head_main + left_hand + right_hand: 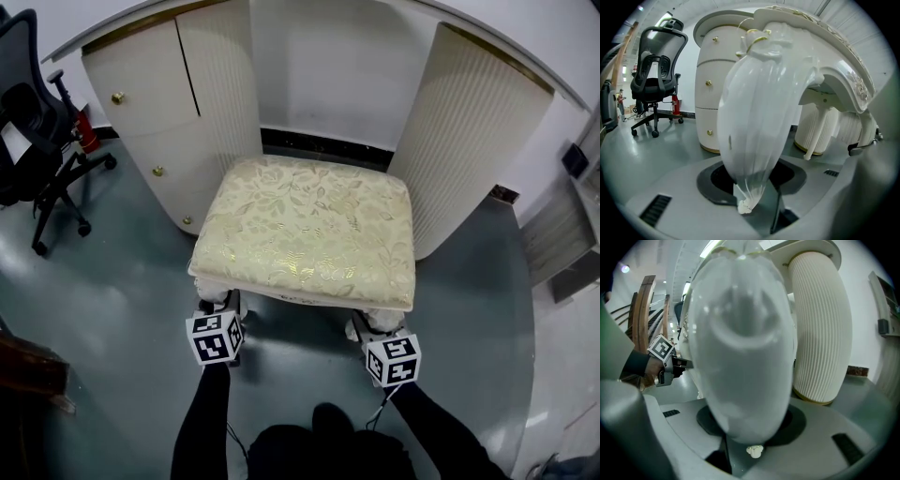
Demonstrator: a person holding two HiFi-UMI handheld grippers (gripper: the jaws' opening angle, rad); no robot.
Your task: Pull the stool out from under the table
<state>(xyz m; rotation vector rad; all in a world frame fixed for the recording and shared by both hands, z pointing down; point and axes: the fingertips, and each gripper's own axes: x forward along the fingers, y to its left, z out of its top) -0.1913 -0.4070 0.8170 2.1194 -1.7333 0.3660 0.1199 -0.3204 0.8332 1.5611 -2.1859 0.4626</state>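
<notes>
**A:** Where is the stool, and what is it like?

**B:** The square stool with a cream, gold-flecked floral brocade cushion (309, 230) stands on the glossy grey floor (122, 300). Its back edge sits between the two ribbed cream pedestals (473, 131) of the white dressing table (319, 56), and most of the seat is out in front. The left pedestal has smooth drawer fronts with small gold knobs (118, 97).

**A:** And the grippers?

**B:** The left gripper (220, 305) is clamped round the left front leg (754, 112). That leg is glossy white and bulging, and it tapers to a small knobbly foot. The right gripper (375, 326) is closed the same way on the right front leg (740, 352), which is rounded and smooth.

**A:** Anything hard to see?

**B:** In the head view the cushion hides nearly all of both legs, and the tabletop runs out of the frame. In the right gripper view the leg is so close that it blurs. A black mesh office chair (28, 112) is cropped at the left edge. Of the person, little beyond black sleeves (202, 422) shows.
</notes>
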